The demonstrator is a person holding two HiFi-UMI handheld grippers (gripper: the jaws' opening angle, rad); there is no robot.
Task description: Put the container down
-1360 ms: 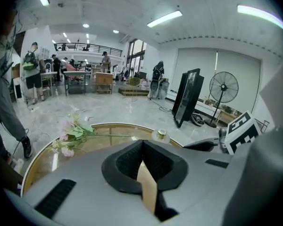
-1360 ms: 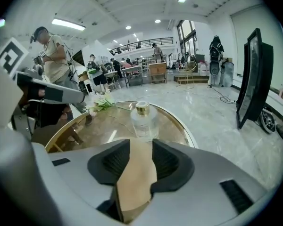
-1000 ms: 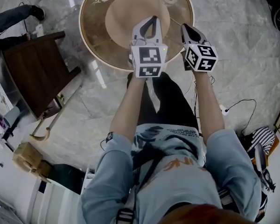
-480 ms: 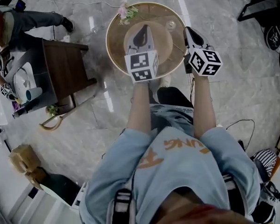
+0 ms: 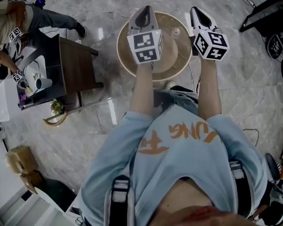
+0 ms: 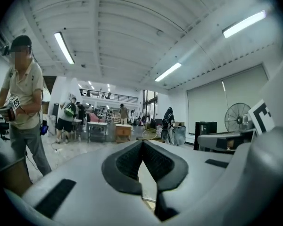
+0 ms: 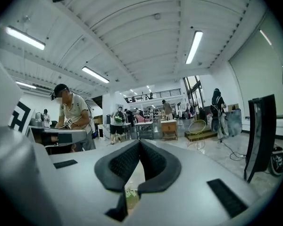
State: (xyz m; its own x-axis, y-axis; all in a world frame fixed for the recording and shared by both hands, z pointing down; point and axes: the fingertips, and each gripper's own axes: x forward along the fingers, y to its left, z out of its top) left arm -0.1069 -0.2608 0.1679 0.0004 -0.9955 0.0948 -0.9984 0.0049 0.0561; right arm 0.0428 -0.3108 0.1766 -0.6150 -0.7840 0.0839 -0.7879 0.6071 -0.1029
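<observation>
Above round table (image 5: 123, 55), left gripper (image 5: 145, 12) & right gripper (image 5: 196, 11) were both clenched, empty. Small container (image 5: 177, 31) on it seemed glass: prob. fragile, slippery; take by sides.

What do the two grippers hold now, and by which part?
Nothing. The left gripper and the right gripper are both shut and empty.
</observation>
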